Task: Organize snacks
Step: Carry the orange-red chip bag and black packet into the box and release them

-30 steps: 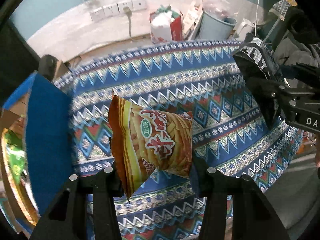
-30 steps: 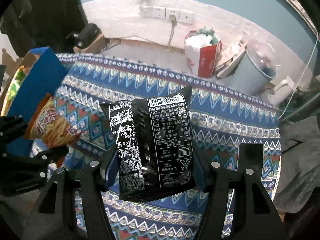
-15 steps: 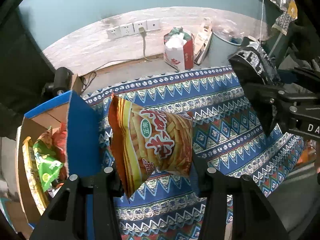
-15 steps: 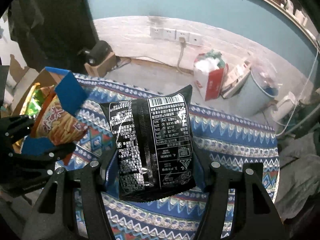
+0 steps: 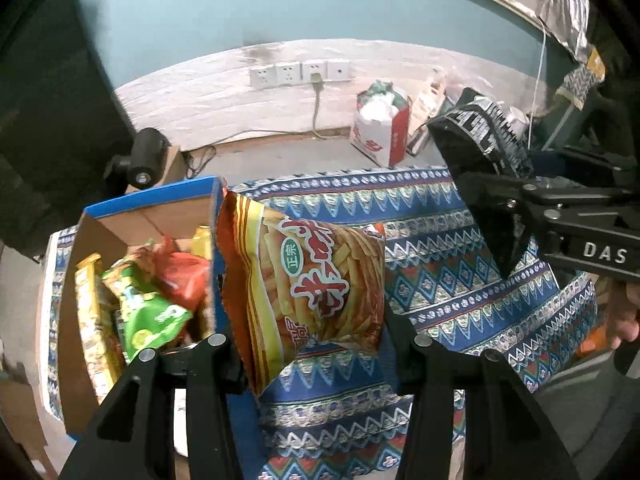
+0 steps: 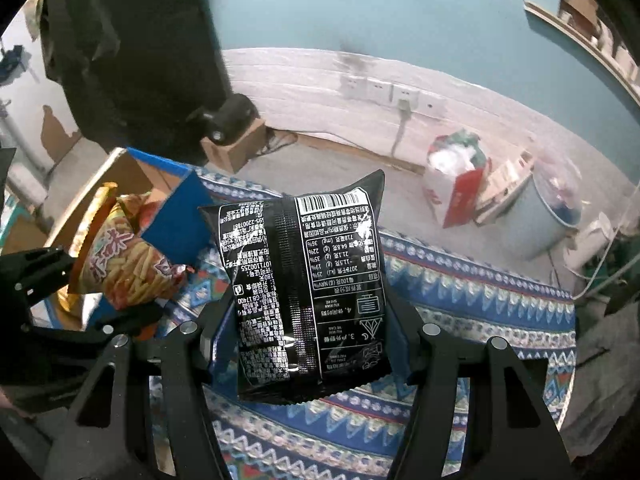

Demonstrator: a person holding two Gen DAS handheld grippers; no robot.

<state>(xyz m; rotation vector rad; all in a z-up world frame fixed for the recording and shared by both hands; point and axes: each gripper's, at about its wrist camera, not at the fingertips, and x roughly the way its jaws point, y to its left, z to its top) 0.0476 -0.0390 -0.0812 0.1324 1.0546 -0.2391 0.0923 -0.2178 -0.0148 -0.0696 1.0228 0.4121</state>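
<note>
Raised since the earlier frame, left gripper (image 5: 312, 344) pinches an upright crinkly orange snack bag (image 5: 304, 292); right gripper (image 6: 308, 340) clamps a glossy black packet (image 6: 308, 284), barcode uppermost.

Glossy foil snack bags (image 5: 304, 280) (image 6: 308, 288); woven patterned cloth (image 5: 440, 280); matt cardboard box (image 5: 96, 236).

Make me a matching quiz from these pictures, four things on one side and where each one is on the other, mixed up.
Things:
1. orange snack bag
2. black snack bag
3. green packet
4. red and white bag

Places:
A. on the floor by the wall
B. inside the cardboard box
C. held in the right claw
D. held in the left claw

Pairs: 1-D, 2-C, 3-B, 4-A
</note>
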